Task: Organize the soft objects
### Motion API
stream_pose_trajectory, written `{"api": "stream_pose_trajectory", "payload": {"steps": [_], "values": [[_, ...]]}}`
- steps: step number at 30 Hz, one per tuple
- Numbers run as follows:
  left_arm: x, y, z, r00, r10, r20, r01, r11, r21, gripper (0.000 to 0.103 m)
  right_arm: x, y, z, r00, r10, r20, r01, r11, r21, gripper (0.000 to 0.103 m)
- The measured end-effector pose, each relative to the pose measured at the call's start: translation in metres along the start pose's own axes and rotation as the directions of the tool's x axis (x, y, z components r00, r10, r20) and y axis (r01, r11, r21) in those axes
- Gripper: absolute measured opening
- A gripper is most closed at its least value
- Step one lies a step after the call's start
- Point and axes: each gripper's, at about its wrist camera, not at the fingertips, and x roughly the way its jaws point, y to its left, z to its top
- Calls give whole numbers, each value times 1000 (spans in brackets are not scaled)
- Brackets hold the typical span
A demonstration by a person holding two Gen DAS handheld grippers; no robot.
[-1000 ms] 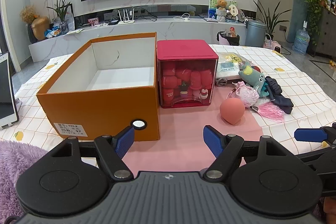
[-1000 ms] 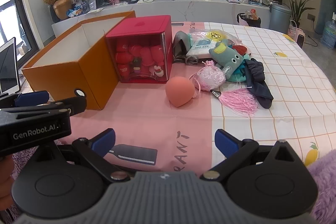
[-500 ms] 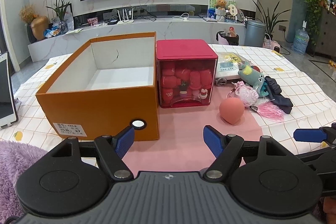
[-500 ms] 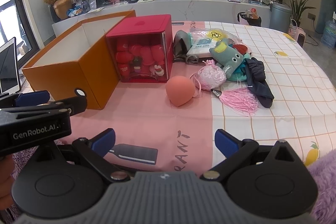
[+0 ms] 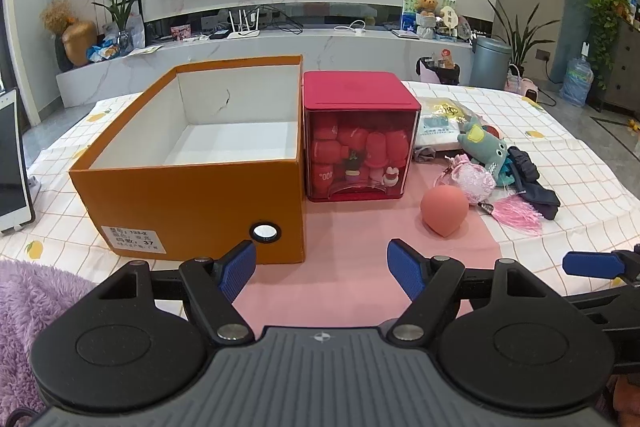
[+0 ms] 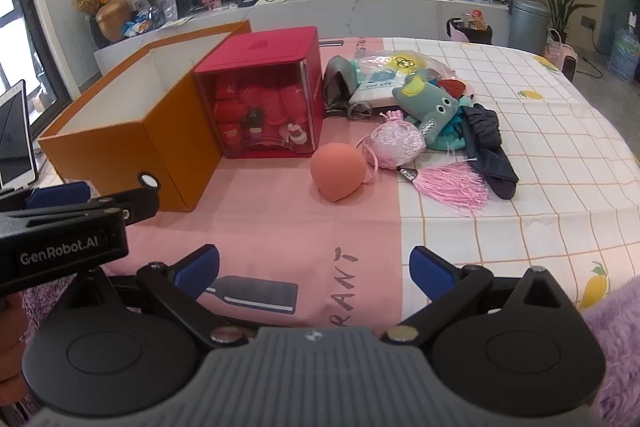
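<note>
A: Has anything changed in the last moment?

B: Nothing that shows. Against the views a second back, both grippers sit where they were and every item on the table lies as before. The left gripper (image 5: 321,269) hangs with its jaws wide and nothing between them; the right gripper (image 6: 314,273) is the same, wide and empty. By the look of it, the sorting has not begun.

A: And the containers?

B: Take the red box (image 5: 357,139) as the marker. The orange cardboard box (image 5: 192,163) stands touching its left side, lid off, and the part of its white inside that shows is bare. The red box itself is shut, with a clear front, and is packed with small red things.

A: Where are the soft items?

B: All to the right of the red box. The coral sponge (image 6: 337,175) lies nearest, just off its front right corner. Beside that comes the pink pouch (image 6: 397,145) with its pink tassel (image 6: 456,187), then the green plush toy (image 6: 430,111) and some dark cloth (image 6: 486,143). A plastic packet (image 6: 382,77) lies behind them. None is in a box yet.
</note>
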Motion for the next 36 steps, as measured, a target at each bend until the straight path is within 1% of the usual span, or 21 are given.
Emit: {"api": "stream_pose_trajectory", "payload": {"steps": [5, 9, 11, 13, 15, 17, 20, 22, 23, 25, 26, 28, 29, 30, 31, 33, 35, 36], "values": [[-1, 1, 3, 1000, -2, 9, 2, 1000, -15, 88, -5, -4, 1, 1000, -8, 16, 8, 1000, 24, 99], [-3, 0, 7, 1000, -4, 9, 4, 1000, -14, 88, -11, -9, 4, 998, -50, 34, 48, 998, 39, 99], [-6, 1, 10, 1000, -13, 24, 13, 1000, -16, 88, -14, -14, 8, 997, -72, 42, 70, 996, 50, 99], [-9, -1, 15, 999, -19, 33, 19, 1000, -12, 88, -15, -22, 14, 997, -70, 38, 67, 995, 68, 99], [-10, -4, 21, 999, -40, 30, 40, 999, 7, 88, -16, -35, 25, 998, -50, 30, 47, 994, 100, 99], [-9, -7, 27, 997, -76, 21, 76, 997, 29, 88, -17, -51, 37, 998, -47, 34, 41, 989, 143, 99], [-5, -13, 35, 989, -145, 1, 145, 988, 61, 88, -14, -74, 59, 997, -74, 36, 68, 988, 141, 99], [2, -17, 40, 981, -194, -27, 196, 978, 76, 88, -6, -87, 73, 993, -115, 26, 111, 986, 121, 99], [6, -19, 42, 974, -221, -43, 224, 971, 86, 88, -1, -94, 81, 992, -127, 22, 124, 986, 110, 96], [12, -27, 45, 957, -284, -64, 290, 948, 128, 88, 13, -107, 94, 990, -143, 7, 142, 986, 90, 92], [14, -32, 46, 951, -301, -66, 307, 939, 153, 88, 21, -113, 101, 989, -151, -8, 151, 986, 77, 88], [19, -45, 45, 951, -303, -54, 308, 930, 200, 88, 39, -125, 113, 985, -167, -32, 169, 984, 59, 84], [23, -53, 44, 952, -301, -50, 305, 926, 223, 88, 48, -130, 119, 986, -161, -50, 163, 985, 51, 83], [27, -61, 43, 951, -305, -47, 307, 917, 255, 88, 59, -136, 125, 986, -149, -69, 152, 987, 46, 83], [31, -69, 41, 948, -314, -46, 314, 905, 286, 88, 69, -141, 131, 986, -144, -85, 148, 988, 46, 80], [42, -84, 37, 945, -324, -50, 322, 887, 331, 88, 92, -149, 139, 978, -150, -146, 157, 987, 38, 77], [55, -96, 34, 940, -335, -68, 335, 867, 369, 88, 114, -160, 142, 966, -139, -218, 153, 987, 51, 66], [61, -100, 34, 940, -332, -76, 336, 861, 382, 88, 124, -166, 142, 959, -120, -255, 144, 987, 76, 62]]}}
